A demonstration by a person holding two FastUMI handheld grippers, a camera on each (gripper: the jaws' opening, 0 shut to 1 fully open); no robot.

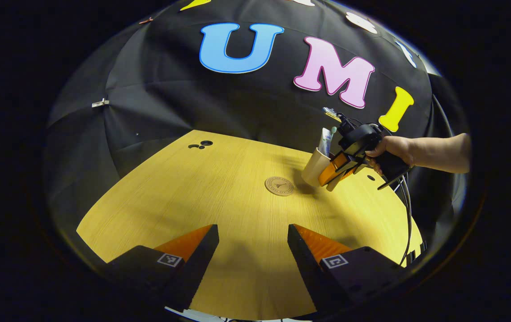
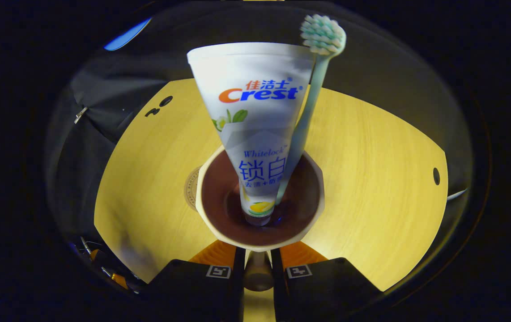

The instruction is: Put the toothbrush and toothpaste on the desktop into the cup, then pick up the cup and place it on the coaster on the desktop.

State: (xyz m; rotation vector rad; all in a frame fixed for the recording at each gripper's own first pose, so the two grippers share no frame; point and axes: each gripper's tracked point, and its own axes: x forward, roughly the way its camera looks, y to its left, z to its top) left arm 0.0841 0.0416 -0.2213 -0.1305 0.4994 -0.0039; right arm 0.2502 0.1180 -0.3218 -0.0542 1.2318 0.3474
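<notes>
Right claw [image 2: 257, 264]: one; closed on the cup's handle, both fingers pressing a narrow lug between them, as the right gripper view shows.
Cup [image 2: 260, 201]: one; held off the bench, tilted in the left gripper view, dark inside, pale rim. Probably rigid and light; the handle is the sound place to take it, as the wall looks smooth and may slip.
Toothpaste [image 2: 255, 116]: one tube; standing cap-down in the cup, wide crimped end up. Soft-bodied, light; top-heavy, so likely to shift if the cup tips.
Toothbrush [image 2: 307, 107]: one; handle in the cup, bristle head up, leaning beside the tube. Stiff, slender, light.
Left claw [image 1: 253, 250]: one; fingers spread apart, nothing between them, low over the bench.
Bench [image 1: 202, 197]: one; yellow wood-grain top.
Coaster [image 1: 279, 185]: one; round, flat on the bench, just beside the lifted cup and not yet under it. In the right gripper view its edge seems to peep out left of the cup, though that is hard to confirm.
Hand [image 1: 392, 150]: one; holding the right claw's grip.
</notes>
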